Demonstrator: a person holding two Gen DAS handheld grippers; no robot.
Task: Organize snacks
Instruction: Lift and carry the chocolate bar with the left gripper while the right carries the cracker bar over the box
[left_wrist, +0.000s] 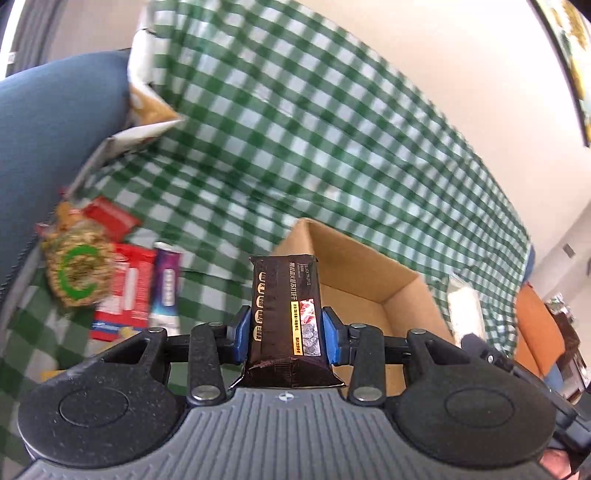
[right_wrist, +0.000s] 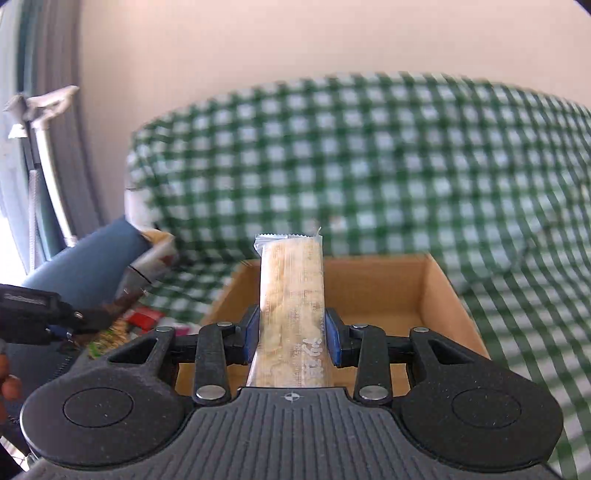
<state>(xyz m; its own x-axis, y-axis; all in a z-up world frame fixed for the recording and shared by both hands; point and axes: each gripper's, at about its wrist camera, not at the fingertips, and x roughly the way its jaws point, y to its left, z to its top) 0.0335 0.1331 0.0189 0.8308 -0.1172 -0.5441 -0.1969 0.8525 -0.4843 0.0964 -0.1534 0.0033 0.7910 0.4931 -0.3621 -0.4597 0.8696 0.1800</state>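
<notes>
The box (right_wrist: 373, 288) sits open on the green-checked cloth (left_wrist: 295, 129), and what shows of its inside looks bare, so little or nothing seems packed yet. The left gripper (left_wrist: 283, 334) is clamped on a dark packet (left_wrist: 284, 306), held above the box's near edge. The right gripper (right_wrist: 291, 338) is clamped on a pale bar (right_wrist: 291, 295), aimed at the box. A pile of snacks (left_wrist: 110, 273) lies on the cloth to the left, so most sorting remains.
</notes>
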